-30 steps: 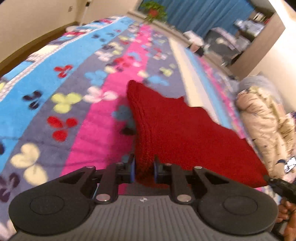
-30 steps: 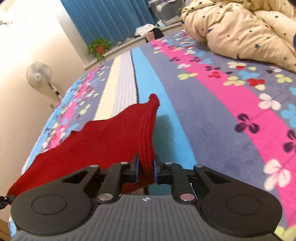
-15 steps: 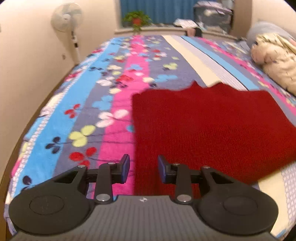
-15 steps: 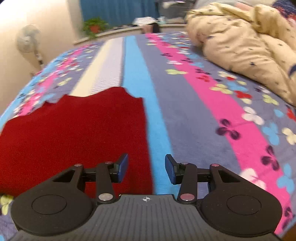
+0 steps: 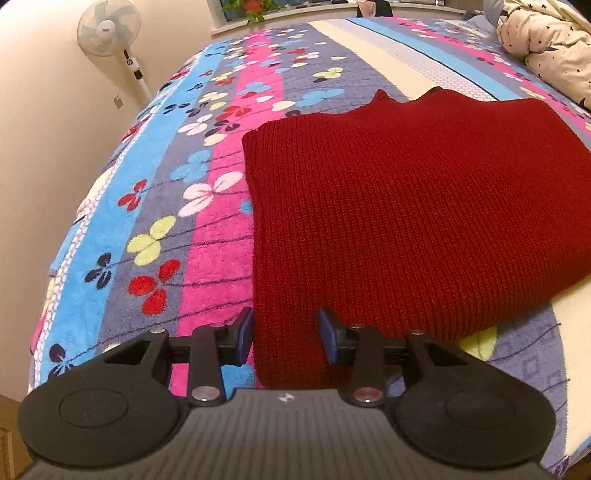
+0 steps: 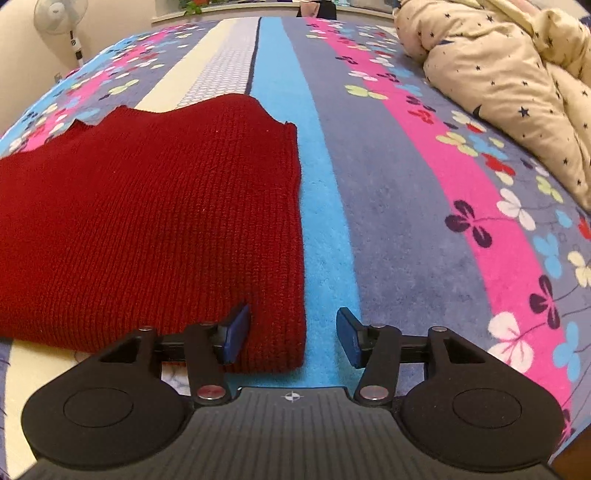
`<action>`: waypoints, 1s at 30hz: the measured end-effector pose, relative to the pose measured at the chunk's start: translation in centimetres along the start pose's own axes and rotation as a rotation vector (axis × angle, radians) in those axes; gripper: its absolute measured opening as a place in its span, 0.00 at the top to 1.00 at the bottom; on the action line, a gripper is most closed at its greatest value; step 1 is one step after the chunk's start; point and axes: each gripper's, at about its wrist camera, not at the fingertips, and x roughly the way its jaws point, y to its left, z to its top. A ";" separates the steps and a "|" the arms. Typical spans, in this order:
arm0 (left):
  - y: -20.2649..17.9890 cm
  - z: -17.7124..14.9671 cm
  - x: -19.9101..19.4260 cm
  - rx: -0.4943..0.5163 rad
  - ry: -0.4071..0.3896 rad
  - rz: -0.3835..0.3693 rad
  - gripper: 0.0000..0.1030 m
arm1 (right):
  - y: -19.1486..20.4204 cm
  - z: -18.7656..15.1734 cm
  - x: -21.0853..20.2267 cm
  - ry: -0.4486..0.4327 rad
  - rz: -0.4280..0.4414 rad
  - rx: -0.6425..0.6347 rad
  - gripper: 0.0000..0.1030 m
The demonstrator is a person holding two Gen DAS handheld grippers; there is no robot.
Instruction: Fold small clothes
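A dark red knitted garment (image 5: 406,206) lies flat on the striped flowered bedspread (image 5: 147,192). It also shows in the right wrist view (image 6: 147,221). My left gripper (image 5: 286,334) is open over the garment's near left corner, its jaws apart on either side of the left edge. My right gripper (image 6: 291,338) is open over the garment's near right corner, the right edge lying between its jaws. Neither gripper holds the cloth.
A cream star-print duvet (image 6: 517,74) is heaped on the bed at the right. It also shows in the left wrist view (image 5: 546,44). A standing fan (image 5: 110,33) is by the wall at the left. The bed's near edge is just below the grippers.
Both grippers were shut on the garment's near edge, holding it up. They laid it flat on the bed, opened and let go, and have drawn back a little.
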 end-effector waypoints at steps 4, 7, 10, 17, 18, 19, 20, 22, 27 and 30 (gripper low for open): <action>0.0 0.1 -0.1 -0.005 0.001 -0.002 0.58 | 0.0 -0.1 -0.4 0.001 -0.001 0.008 0.47; 0.1 0.0 -0.1 -0.008 0.002 -0.002 0.57 | 0.0 -0.1 -0.6 -0.007 -0.009 0.007 0.47; 0.6 0.1 -0.4 -0.031 0.000 -0.002 0.55 | -0.3 0.0 -1.1 -0.029 -0.036 0.016 0.47; 2.4 -0.2 -2.4 -0.187 -0.021 0.003 0.48 | -1.4 -0.1 -0.9 -0.016 -0.046 0.054 0.47; 2.6 -0.3 -2.7 -0.218 -0.023 -0.003 0.46 | -1.3 -0.1 -0.9 -0.014 -0.048 0.046 0.47; 2.7 -0.5 -2.9 -0.248 -0.022 -0.008 0.46 | -1.2 -0.1 -0.9 -0.017 -0.052 0.036 0.47; 2.6 -0.7 -3.1 -0.266 -0.021 -0.010 0.46 | -1.1 0.0 -0.9 -0.018 -0.055 0.028 0.47; 2.0 -1.0 -3.4 -0.276 -0.022 -0.011 0.46 | -1.0 0.0 -1.0 -0.019 -0.057 0.023 0.47; 0.4 -1.3 -4.0 -0.289 -0.048 0.030 0.43 | -1.4 0.5 -1.6 -0.049 -0.066 0.049 0.47; 0.0 -1.4 -3.9 -0.313 -0.046 0.066 0.43 | -1.7 0.8 -2.2 -0.094 -0.085 0.067 0.47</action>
